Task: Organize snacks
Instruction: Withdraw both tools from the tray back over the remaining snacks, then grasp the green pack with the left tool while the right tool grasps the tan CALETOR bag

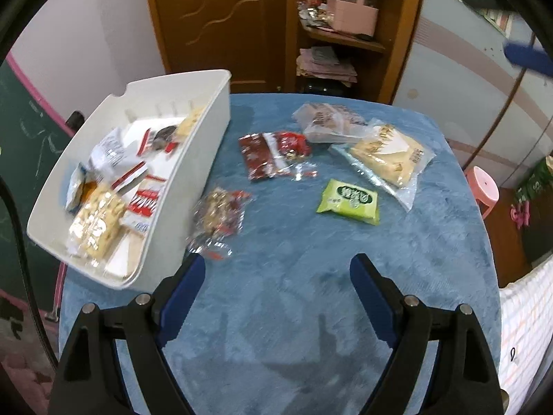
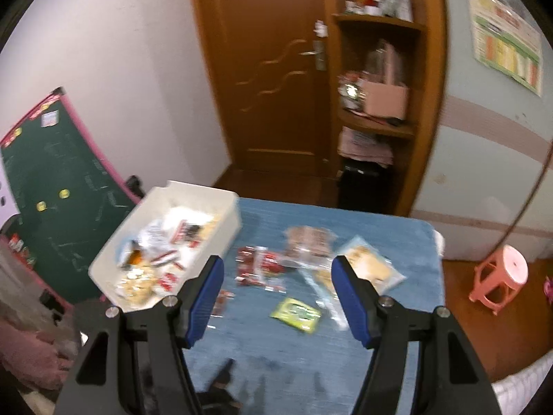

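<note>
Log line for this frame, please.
left tool open, empty | right tool open, empty | white bin part-filled | green packet, other snacks loose on blue table

Bin (image 1: 193, 159) sits left on the table (image 1: 293, 311); loose snack packets (image 1: 347, 197) lie right.

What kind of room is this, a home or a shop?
Most likely a room in a home: a wooden door, a built-in shelf crowded with household items, and a pink plastic stool beside the blue-covered table.
</note>
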`<state>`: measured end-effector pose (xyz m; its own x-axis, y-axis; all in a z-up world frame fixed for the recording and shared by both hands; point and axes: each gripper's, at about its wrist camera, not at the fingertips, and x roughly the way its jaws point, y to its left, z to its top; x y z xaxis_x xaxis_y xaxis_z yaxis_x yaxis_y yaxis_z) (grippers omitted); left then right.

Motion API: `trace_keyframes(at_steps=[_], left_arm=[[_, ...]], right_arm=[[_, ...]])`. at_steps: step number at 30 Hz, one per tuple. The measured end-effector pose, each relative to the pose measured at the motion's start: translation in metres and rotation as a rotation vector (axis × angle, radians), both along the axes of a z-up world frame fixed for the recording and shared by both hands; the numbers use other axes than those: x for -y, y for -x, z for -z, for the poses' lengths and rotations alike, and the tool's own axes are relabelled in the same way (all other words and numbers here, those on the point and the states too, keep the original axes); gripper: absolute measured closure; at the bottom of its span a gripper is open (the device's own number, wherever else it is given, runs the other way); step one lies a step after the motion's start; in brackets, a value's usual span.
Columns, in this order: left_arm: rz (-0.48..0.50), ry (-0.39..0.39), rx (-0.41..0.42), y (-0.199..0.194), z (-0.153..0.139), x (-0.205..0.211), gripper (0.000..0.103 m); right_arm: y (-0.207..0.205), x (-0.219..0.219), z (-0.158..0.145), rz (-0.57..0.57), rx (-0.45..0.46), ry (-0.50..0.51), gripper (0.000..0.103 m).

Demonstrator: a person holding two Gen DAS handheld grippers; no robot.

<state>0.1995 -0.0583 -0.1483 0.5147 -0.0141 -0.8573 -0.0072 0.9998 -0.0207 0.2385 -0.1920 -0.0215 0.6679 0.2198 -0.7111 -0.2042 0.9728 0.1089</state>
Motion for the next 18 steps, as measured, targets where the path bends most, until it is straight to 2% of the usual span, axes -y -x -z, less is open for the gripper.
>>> trace_keyframes(at_steps=[6,10,14,18], left_arm=[[0.055,0.049,-0.032,-0.03,0.013,0.012,0.018],[0.084,0.118,-0.086,-0.054,0.032,0.024,0.018],[0.055,0.181,-0.138,-0.075,0.054,0.033,0.018],[0.062,0.182,-0.139,-0.088,0.068,0.048,0.018]], right_arm=[[-0.015,0.049,0.032,0.097,-0.047,-0.027,0.038],[-0.037,0.075,0.069,0.14,-0.14,-0.099,0.038],[-0.055,0.097,0.11,0.196,-0.235,-0.176,0.038],[-0.07,0.109,0.149,0.258,-0.315,-0.236,0.038]])
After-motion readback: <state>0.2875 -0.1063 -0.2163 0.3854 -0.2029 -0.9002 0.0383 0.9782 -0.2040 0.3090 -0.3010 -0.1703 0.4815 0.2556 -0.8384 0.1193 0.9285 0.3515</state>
